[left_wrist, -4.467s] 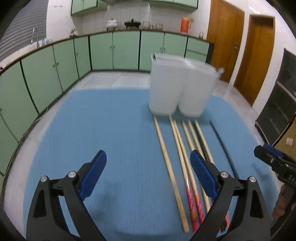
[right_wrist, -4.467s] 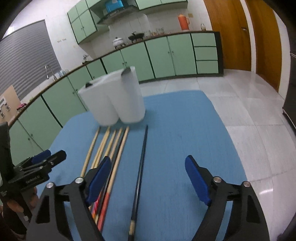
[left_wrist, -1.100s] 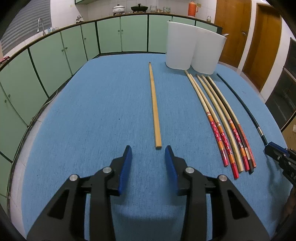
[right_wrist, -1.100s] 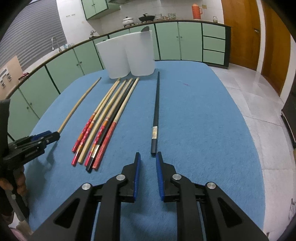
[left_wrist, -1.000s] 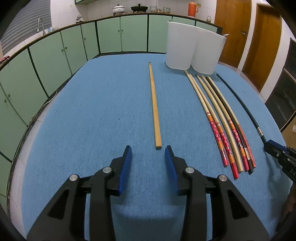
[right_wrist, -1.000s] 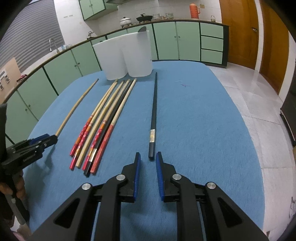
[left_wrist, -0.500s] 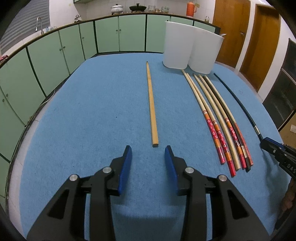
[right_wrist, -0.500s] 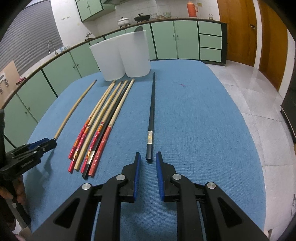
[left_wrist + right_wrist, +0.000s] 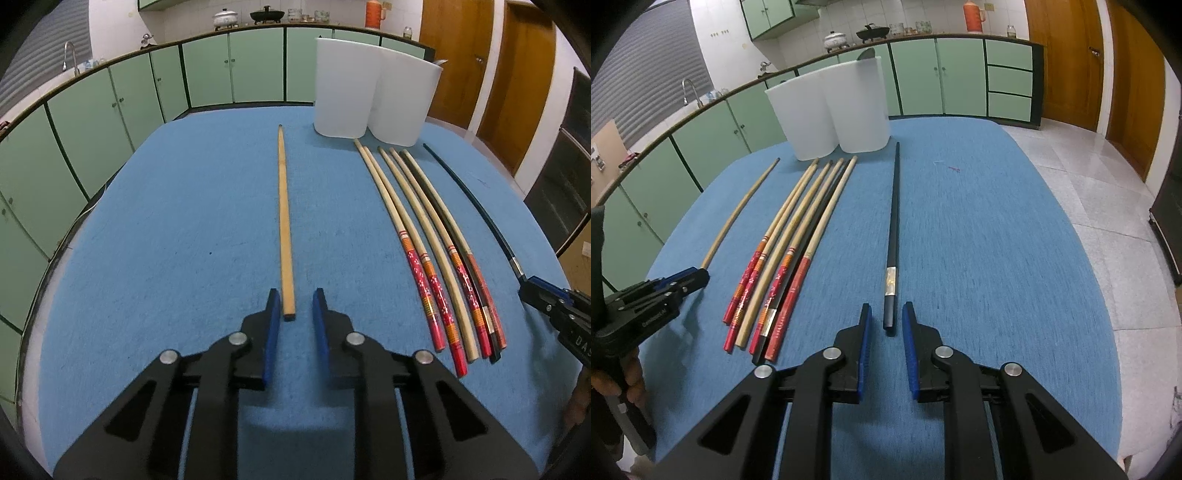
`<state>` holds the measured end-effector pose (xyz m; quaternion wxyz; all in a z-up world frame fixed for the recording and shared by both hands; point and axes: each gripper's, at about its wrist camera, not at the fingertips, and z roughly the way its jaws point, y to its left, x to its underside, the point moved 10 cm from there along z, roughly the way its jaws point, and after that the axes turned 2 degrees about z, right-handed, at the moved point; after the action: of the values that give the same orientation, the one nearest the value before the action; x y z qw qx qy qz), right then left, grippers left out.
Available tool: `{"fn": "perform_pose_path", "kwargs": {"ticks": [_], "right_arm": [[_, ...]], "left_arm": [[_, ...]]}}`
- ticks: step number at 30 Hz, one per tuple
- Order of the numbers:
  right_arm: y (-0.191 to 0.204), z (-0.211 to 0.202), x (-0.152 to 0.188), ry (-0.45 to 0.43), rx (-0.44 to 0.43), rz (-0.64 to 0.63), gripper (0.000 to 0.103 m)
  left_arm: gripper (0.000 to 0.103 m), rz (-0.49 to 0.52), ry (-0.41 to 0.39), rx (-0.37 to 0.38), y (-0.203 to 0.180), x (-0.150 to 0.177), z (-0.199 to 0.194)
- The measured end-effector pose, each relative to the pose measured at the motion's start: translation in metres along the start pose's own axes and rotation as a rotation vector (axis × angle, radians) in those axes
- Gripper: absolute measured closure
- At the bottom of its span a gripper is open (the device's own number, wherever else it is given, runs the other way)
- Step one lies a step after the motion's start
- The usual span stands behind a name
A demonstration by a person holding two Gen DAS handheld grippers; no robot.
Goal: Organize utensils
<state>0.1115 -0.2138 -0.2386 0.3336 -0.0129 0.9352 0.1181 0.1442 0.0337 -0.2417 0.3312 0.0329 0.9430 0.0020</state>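
Note:
A plain wooden chopstick (image 9: 284, 221) lies alone on the blue table (image 9: 177, 240). Its near end sits between the fingertips of my left gripper (image 9: 295, 298), whose jaws are closing, and a thin gap still shows on each side. A black chopstick (image 9: 894, 221) with a silver band lies to the right of the bundle. Its near end rests between the fingertips of my right gripper (image 9: 886, 309), which stands narrowly open and does not touch it. Between the two lies a bundle of chopsticks (image 9: 424, 240) with red patterned handles.
Two white containers (image 9: 343, 92) stand side by side at the far end of the table, just past the chopstick tips. Green cabinets ring the room. The right gripper (image 9: 546, 301) shows at the left wrist view's right edge. A hand holds the left gripper (image 9: 665, 288).
My left jaws have narrowed and slid forward, so the wooden chopstick's near end now lies between the fingertips. The right gripper has hardly moved.

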Motion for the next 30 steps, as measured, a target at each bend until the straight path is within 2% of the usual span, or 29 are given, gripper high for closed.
{"fn": "perform_pose_path", "kwargs": {"ticks": [4,5,7,12,17,21,30], "right_arm": [[0.002,0.004,-0.002,0.005,0.025,-0.009,0.087],[0.002,0.004,-0.002,0.005,0.031,-0.012,0.088],[0.002,0.005,-0.003,0.004,0.056,-0.018,0.096],[0.001,0.001,-0.004,-0.005,0.055,-0.014,0.097],[0.004,-0.024,-0.013,-0.049,0.046,-0.038,0.097],[0.005,-0.054,-0.034,-0.114,0.046,-0.059,0.097],[0.006,-0.118,-0.097,-0.263,0.024,-0.076,0.097]], "left_arm": [[0.096,0.012,0.001,-0.014,-0.005,-0.001,0.001],[0.096,0.008,0.002,-0.020,-0.005,0.000,0.001],[0.096,0.002,0.003,-0.028,-0.005,0.000,0.000],[0.097,-0.015,0.014,-0.019,-0.003,-0.001,-0.005],[0.097,0.003,0.004,-0.029,-0.001,-0.006,-0.028],[0.097,0.033,-0.063,-0.042,0.001,-0.028,-0.062],[0.097,0.024,-0.249,-0.010,0.001,-0.092,-0.131]]}}
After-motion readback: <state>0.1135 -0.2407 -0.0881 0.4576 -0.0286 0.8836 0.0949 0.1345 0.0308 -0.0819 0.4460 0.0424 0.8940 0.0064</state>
